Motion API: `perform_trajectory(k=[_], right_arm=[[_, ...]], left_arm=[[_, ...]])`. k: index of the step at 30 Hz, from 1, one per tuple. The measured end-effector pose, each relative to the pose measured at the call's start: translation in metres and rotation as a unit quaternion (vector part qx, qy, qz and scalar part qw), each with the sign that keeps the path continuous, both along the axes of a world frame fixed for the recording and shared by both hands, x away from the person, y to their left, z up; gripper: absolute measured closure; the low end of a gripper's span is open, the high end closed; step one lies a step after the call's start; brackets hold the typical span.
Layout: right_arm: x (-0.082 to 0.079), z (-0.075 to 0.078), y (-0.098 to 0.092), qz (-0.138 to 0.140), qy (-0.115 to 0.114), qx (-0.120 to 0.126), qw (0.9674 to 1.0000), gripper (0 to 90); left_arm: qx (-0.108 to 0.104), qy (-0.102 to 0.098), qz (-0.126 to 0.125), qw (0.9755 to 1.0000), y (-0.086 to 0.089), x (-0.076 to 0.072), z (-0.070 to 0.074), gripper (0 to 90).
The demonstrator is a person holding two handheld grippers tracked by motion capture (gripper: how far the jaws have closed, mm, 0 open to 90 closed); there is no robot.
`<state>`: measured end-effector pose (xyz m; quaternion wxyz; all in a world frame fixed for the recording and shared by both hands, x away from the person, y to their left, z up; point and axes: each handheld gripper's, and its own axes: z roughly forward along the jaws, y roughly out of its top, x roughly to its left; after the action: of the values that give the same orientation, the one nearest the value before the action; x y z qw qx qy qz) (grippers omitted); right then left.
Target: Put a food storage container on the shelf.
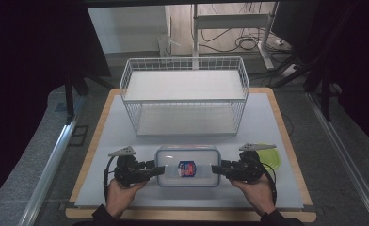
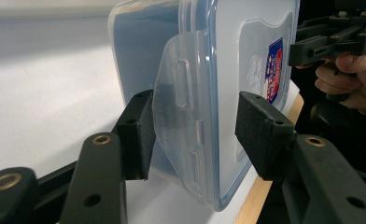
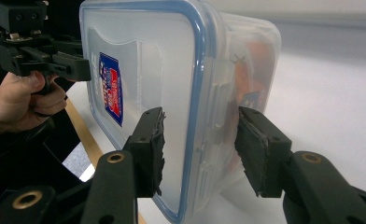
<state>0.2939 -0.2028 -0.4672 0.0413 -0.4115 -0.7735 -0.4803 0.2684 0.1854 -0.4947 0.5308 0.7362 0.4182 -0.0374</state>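
A clear plastic box (image 1: 173,159) with a blue-rimmed lid and a red and blue label (image 1: 186,169) lies flat on the white mat near the front. My left gripper (image 1: 161,170) is at its left end and my right gripper (image 1: 214,168) at its right end. In the left gripper view the box (image 2: 228,56) has its end latch flap (image 2: 179,93) between the open jaws of my left gripper (image 2: 193,135). In the right gripper view my right gripper (image 3: 200,144) is open, straddling the lid rim and wall of the box (image 3: 158,60).
A white wire basket (image 1: 185,94) stands behind the box in the middle of the mat (image 1: 267,122). A green plastic piece (image 1: 269,156) lies just right of my right gripper. The table's wooden edge (image 1: 192,215) runs close in front.
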Motion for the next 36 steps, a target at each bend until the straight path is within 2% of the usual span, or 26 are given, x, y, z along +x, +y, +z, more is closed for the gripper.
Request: perform_trajectory(k=[8, 17, 27, 36], right_arm=[[0.007, 0.014, 0.002, 0.001, -0.020, 0.004, 0.9998, 52.9], [0.021, 0.038, 0.005, 0.002, -0.043, 0.014, 0.9990, 52.9], [0.042, 0.063, 0.009, 0.003, -0.047, 0.024, 0.9986, 52.8], [0.061, 0.090, 0.014, 0.005, -0.063, 0.030, 0.9976, 52.9]], left_arm=[[0.001, -0.013, 0.001, 0.9999, 0.003, 0.008, 0.016, 48.8], [0.003, -0.032, 0.008, 0.9994, 0.005, 0.020, 0.045, 48.9], [0.002, -0.040, 0.015, 0.9991, 0.009, 0.037, 0.071, 49.0], [0.000, -0.053, 0.021, 0.9984, 0.015, 0.054, 0.098, 49.0]])
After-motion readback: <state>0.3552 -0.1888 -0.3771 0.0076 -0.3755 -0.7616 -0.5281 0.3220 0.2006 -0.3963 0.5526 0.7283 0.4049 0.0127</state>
